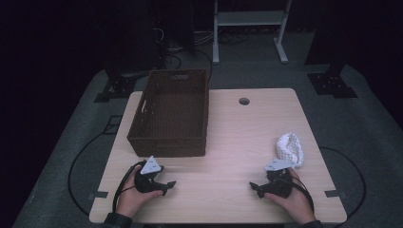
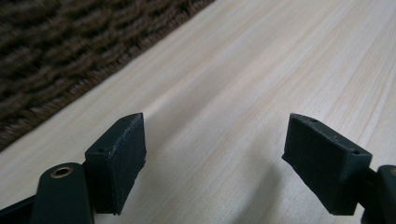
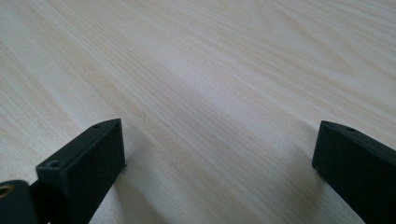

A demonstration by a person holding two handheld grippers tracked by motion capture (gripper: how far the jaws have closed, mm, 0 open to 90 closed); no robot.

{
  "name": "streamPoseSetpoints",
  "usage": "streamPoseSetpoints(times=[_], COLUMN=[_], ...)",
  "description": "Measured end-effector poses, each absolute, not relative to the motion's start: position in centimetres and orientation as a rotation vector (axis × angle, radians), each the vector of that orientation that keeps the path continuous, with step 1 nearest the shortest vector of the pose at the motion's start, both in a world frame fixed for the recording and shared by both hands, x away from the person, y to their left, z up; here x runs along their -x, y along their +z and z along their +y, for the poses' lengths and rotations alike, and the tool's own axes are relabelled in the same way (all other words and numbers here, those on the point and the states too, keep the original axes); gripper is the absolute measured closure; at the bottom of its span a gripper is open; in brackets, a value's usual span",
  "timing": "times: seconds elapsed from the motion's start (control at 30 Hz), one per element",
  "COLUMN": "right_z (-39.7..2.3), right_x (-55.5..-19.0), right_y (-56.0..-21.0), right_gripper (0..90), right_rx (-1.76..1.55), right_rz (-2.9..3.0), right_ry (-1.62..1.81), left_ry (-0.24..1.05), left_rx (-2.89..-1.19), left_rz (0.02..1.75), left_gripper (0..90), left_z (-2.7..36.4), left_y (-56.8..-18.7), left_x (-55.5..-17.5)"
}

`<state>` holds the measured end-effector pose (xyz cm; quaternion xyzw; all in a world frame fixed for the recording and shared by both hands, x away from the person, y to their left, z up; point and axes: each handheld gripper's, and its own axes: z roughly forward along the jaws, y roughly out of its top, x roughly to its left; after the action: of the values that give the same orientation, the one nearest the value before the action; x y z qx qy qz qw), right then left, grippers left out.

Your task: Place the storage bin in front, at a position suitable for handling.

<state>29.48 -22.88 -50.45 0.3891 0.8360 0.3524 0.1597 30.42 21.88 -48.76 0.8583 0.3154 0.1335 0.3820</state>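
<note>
The left gripper [image 1: 167, 186] is sitting in the lower left of the high view, lying low over the table [image 1: 228, 142] with its jaws standing apart and pointing toward the frame's centre; in the left gripper view [image 2: 215, 158] the two black pads are showing a wide gap with only bare pale wood between them, so they are holding and touching nothing. The right gripper [image 1: 254, 187] is mirroring it in the lower right of the high view, jaws pointing inward toward the other gripper, and in the right gripper view [image 3: 219, 163] its jaws are also gaping wide over bare wood grain, gripping nothing. Each gripper is carrying a grey three-cornered plate on top, and a hand is wrapping around each one from the bottom edge of the frame. Just behind the right gripper, in the right middle of the high view, a crumpled white cloth [image 1: 291, 147] is lying on the table, bunched into a lump whose longer side is running roughly from near edge to far edge. A dark brown wicker basket [image 1: 142, 118] is standing in the upper left of the tabletop, its long axis running away from the person, its near wall lying just beyond the left gripper and filling the upper left corner of the left gripper view [image 2: 56, 51]. No writing or label is readable anywhere.
</note>
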Motion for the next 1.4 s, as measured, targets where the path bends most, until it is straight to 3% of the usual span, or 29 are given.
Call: streamPoseSetpoints(times=[0.33, 1.4], right_z=[-22.9, -22.9], right_x=[-29.5, -29.5], right_y=[-50.5, -50.5], right_gripper=[1.6, 1.6], right_rx=[-1.109, -1.109], right_rz=[2.389, 2.389], right_ry=[1.006, 1.007], left_ry=[0.352, 0.355], left_rx=[-2.151, -2.055], left_rz=[0.818, 0.687], left_gripper=[29.5, 30.3], left_z=[22.2, 20.3], left_y=[-46.6, -39.7], left_x=[-30.3, -32.6])
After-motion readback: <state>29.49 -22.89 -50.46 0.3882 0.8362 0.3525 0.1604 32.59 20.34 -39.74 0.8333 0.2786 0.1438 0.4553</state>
